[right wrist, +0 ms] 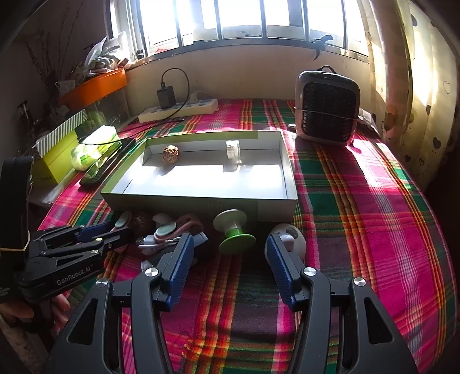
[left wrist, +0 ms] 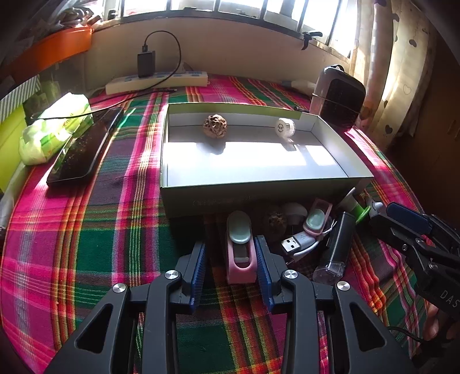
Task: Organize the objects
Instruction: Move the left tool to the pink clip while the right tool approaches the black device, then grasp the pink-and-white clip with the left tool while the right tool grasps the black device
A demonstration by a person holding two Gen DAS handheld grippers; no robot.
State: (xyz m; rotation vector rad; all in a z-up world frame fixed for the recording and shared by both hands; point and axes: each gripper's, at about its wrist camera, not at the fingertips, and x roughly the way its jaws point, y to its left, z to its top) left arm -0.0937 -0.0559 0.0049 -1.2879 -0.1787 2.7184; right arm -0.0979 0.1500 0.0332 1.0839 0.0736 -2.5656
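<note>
Surface: we saw a table covered by a plaid cloth of pink, green and red stripes (right wrist: pixel 359 201), lit in patches by sun.

Room: a barred window (right wrist: pixel 244 20) ran along the back wall above a ledge, with a pale curtain printed with hearts (right wrist: pixel 425 86) at the right.

Box: an open, shallow grey cardboard box (left wrist: pixel 258 195) lay mid-table; inside, near its far wall, we saw a wrinkled brown walnut (left wrist: pixel 215 126) and a small white round cap (left wrist: pixel 284 127), well apart.

Loose items: a cluster lay on the cloth just before the box's near wall: a pink clip with a pale green pad (left wrist: pixel 241 253), a white USB plug (left wrist: pixel 296 244), a black rectangular lighter-like stick (left wrist: pixel 336 247), a green and white spool (right wrist: pixel 234 230) and a white ball-shaped gadget (right wrist: pixel 290 236).

Left gripper (left wrist: pixel 230 259): its blue-padded jaws stood either side of the pink clip, the right pad touching or almost touching it, the left pad clear; we could not tell whether it gripped.

Right gripper (right wrist: pixel 228 253): its jaws stood wide, nothing between the pads, the spool just beyond them.

Left edge: a black phone (left wrist: pixel 83 149) lay beside a green tissue pack (left wrist: pixel 54 126).

Back: a white power strip with a black charger (right wrist: pixel 178 108) lay by the wall; a grey desk fan heater (right wrist: pixel 327 106) stood at the right.
</note>
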